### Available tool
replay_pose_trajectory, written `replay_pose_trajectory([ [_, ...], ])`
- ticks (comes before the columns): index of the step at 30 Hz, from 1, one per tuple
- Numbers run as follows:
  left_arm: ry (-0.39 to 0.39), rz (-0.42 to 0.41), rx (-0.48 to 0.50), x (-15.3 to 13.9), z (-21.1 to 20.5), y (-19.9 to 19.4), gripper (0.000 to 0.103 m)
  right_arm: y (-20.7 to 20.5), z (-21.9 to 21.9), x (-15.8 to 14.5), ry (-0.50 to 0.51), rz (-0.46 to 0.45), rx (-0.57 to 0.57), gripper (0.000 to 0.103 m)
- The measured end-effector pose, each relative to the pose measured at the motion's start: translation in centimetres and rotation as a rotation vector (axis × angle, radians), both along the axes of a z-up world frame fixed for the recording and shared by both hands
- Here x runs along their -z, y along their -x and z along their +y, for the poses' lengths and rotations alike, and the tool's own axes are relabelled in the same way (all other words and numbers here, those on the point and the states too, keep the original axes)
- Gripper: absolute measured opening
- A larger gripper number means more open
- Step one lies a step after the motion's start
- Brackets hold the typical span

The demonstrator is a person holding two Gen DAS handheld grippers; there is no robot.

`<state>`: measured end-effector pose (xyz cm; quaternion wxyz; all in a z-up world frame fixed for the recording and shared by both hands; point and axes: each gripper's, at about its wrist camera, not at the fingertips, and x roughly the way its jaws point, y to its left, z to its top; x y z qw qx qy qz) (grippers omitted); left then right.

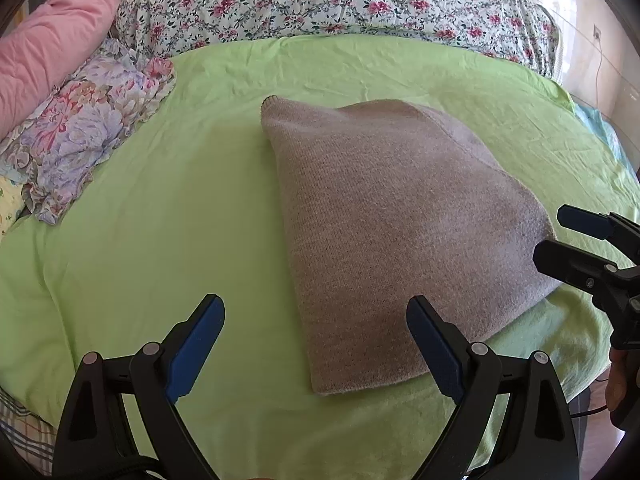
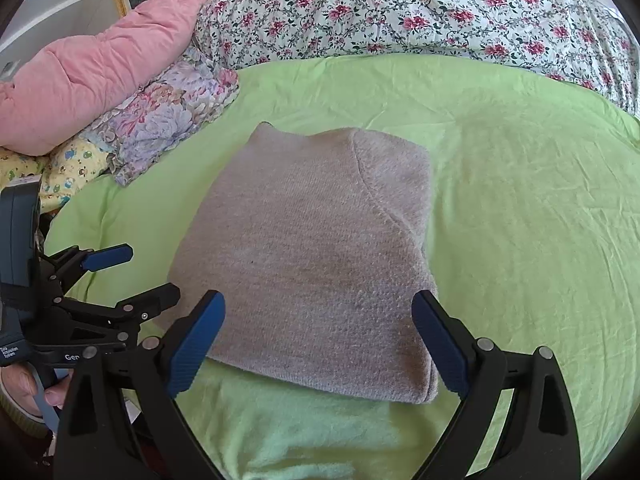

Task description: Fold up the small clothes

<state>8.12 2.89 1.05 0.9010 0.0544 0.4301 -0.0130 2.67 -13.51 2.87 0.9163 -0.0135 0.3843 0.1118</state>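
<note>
A folded beige knit garment (image 1: pixel 392 216) lies flat on the light green sheet (image 1: pixel 160 200); it also shows in the right wrist view (image 2: pixel 316 256). My left gripper (image 1: pixel 316 320) is open and empty, just in front of the garment's near left corner. My right gripper (image 2: pixel 318 320) is open and empty, hovering over the garment's near edge. The right gripper also shows at the right edge of the left wrist view (image 1: pixel 560 236), open beside the garment's right corner. The left gripper shows at the left of the right wrist view (image 2: pixel 132 276), open.
A floral pale purple cloth (image 1: pixel 84 136) and a pink quilt (image 1: pixel 52 36) lie at the left. A white floral duvet (image 1: pixel 340 0) is piled along the back. A yellow printed cloth (image 2: pixel 68 172) lies at the left edge.
</note>
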Motion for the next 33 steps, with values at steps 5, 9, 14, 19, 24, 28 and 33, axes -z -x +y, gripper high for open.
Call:
replay_pose_trajectory([
  [5,0.008,-0.003,-0.001,-0.07,-0.09,0.15,0.093,-0.03,0.00,0.45,0.001,0.010,0.003,0.095],
  [9,0.011,-0.008,0.001,-0.22,-0.21,0.30,0.093,-0.09,-0.09,0.53,-0.001,0.013,0.000,0.095],
  [14,0.017,-0.012,0.004,-0.29,-0.21,0.30,0.093,-0.14,-0.17,0.53,-0.004,0.010,-0.002,0.095],
  [19,0.023,-0.016,0.005,-0.38,-0.20,0.31,0.093,-0.13,-0.19,0.50,-0.006,0.008,0.002,0.095],
  [24,0.029,-0.019,0.006,-0.53,-0.30,0.39,0.093,-0.08,-0.04,0.42,-0.008,0.008,0.006,0.095],
  [28,0.029,-0.019,0.008,-0.62,-0.38,0.49,0.093,-0.16,0.00,0.38,-0.005,0.007,0.002,0.095],
  [33,0.031,-0.020,0.007,-0.72,-0.40,0.54,0.093,-0.16,0.04,0.33,-0.010,0.007,0.001,0.095],
])
